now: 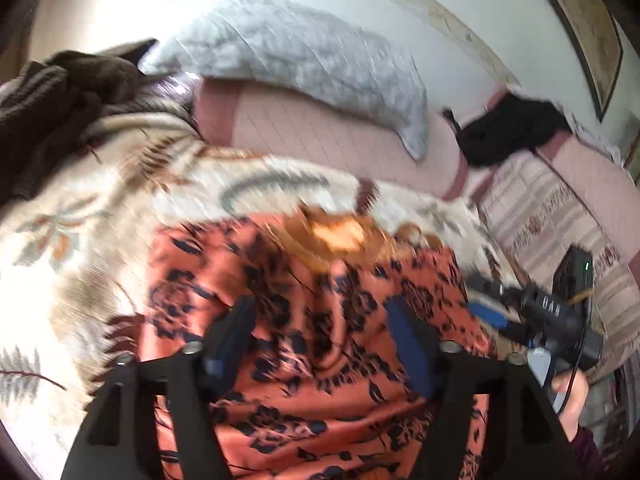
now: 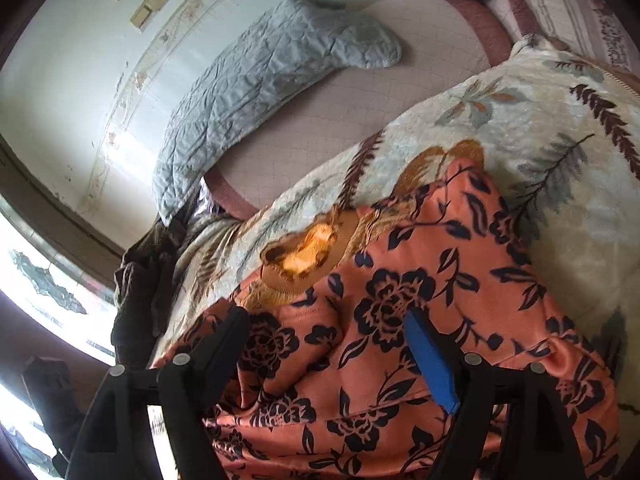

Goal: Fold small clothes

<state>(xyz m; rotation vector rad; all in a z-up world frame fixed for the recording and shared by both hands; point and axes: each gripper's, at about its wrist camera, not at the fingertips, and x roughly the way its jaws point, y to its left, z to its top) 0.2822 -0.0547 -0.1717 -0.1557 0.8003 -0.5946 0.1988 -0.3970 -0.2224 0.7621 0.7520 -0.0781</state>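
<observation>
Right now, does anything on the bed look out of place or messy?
The orange floral top is crumpled, not flat, on the leaf-print blanket, and neither gripper holds it. A dark brown garment lies heaped at the blanket's edge, and a black one is bunched at the far end of the bed.

Near edge of bed: the orange satin top with dark floral print [image 2: 420, 320] lies spread over the cream leaf-patterned plush blanket [image 2: 540, 120], filling the ground under both sets of jaws.
Left side: a dark brown knitted heap [image 1: 60, 96] sits on the blanket's edge.
Behind the blanket: bare pink quilted mattress [image 2: 360, 112], open to pass over.
Along the wall: a grey quilted pillow [image 2: 260, 88] lies there.
Far corner: a black cloth bundle [image 1: 508, 132] lies there.
Right of the top: the right gripper [image 1: 488, 312] and its hand [image 1: 572, 396] stand close by.
</observation>
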